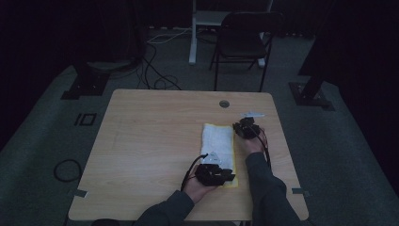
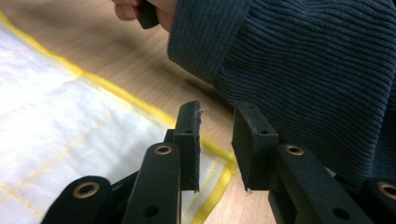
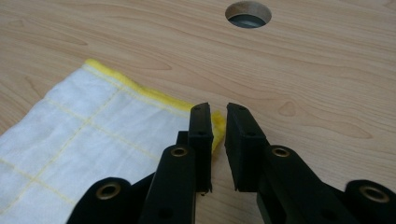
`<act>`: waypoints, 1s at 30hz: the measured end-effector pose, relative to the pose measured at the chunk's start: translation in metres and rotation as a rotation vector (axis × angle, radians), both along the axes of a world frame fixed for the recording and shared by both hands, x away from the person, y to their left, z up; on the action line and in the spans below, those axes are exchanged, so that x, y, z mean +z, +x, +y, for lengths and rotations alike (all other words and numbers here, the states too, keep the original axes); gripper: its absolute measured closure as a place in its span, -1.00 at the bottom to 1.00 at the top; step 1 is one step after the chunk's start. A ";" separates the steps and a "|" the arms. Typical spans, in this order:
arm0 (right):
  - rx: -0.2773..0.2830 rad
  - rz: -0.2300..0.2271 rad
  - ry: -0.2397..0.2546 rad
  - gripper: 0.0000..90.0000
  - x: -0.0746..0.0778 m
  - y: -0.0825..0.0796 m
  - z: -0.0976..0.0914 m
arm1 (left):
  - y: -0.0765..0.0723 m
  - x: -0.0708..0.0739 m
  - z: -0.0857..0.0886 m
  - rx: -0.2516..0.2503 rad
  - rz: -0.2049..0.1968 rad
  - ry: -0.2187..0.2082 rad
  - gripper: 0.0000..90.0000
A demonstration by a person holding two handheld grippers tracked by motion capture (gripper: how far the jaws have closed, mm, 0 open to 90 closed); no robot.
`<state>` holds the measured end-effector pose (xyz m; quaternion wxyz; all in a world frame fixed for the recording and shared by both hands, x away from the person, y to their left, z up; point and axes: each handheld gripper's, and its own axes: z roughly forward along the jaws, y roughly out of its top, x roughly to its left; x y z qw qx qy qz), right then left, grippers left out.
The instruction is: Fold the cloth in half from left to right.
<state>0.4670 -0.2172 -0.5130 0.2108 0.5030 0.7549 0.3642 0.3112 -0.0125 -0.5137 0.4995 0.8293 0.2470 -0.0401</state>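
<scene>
A white cloth [image 1: 219, 141] with yellow edging and thin yellow grid lines lies folded into a long strip on the wooden table [image 1: 150, 127]. My left gripper [image 1: 229, 177] sits at the strip's near right corner. In the left gripper view the cloth [image 2: 70, 121] lies under the left gripper [image 2: 217, 112], whose jaws stand apart with nothing pressed between them. My right gripper [image 1: 236, 128] is at the far right corner. In the right gripper view the right gripper [image 3: 219, 109] shows a narrow gap, with the yellow corner of the cloth [image 3: 93, 130] just beyond it, not pinched.
A round cable hole [image 1: 224, 103] [image 3: 247, 13] lies in the table behind the cloth. The person's dark sleeve [image 2: 303, 60] lies close beside the left gripper. A black folding chair [image 1: 244, 37] stands beyond the table's far edge, and cables lie on the floor.
</scene>
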 end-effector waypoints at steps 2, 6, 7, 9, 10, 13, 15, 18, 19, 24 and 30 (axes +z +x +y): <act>0.007 0.003 0.006 0.75 0.000 -0.001 -0.001 | 0.001 0.002 0.003 0.006 -0.007 -0.002 0.58; 0.016 0.017 0.014 0.70 -0.002 -0.001 -0.002 | 0.006 0.004 0.009 0.046 -0.026 0.010 0.57; 0.018 0.019 0.018 0.68 -0.003 -0.001 -0.002 | 0.008 0.005 0.012 0.064 -0.036 0.013 0.57; 0.021 0.024 0.020 0.68 -0.005 -0.001 -0.001 | 0.011 0.006 0.017 0.089 -0.045 0.019 0.55; 0.023 0.024 0.019 0.67 -0.005 -0.001 -0.001 | 0.013 0.006 0.019 0.100 -0.047 0.018 0.55; 0.024 0.026 0.023 0.66 -0.006 -0.002 0.000 | 0.020 0.007 0.029 0.146 -0.064 0.024 0.53; 0.028 0.026 0.021 0.65 -0.006 -0.002 0.000 | 0.025 0.008 0.035 0.169 -0.068 0.030 0.52; 0.031 0.027 0.020 0.62 -0.007 -0.003 -0.001 | 0.032 0.008 0.042 0.198 -0.075 0.034 0.52; 0.030 0.028 0.019 0.61 -0.007 -0.003 -0.001 | 0.033 0.008 0.044 0.208 -0.076 0.034 0.52; 0.033 0.028 0.019 0.58 -0.008 -0.004 -0.002 | 0.043 0.009 0.052 0.228 -0.070 0.032 0.51; 0.040 0.027 0.020 0.53 -0.009 -0.006 -0.002 | 0.050 0.009 0.059 0.250 -0.081 0.051 0.50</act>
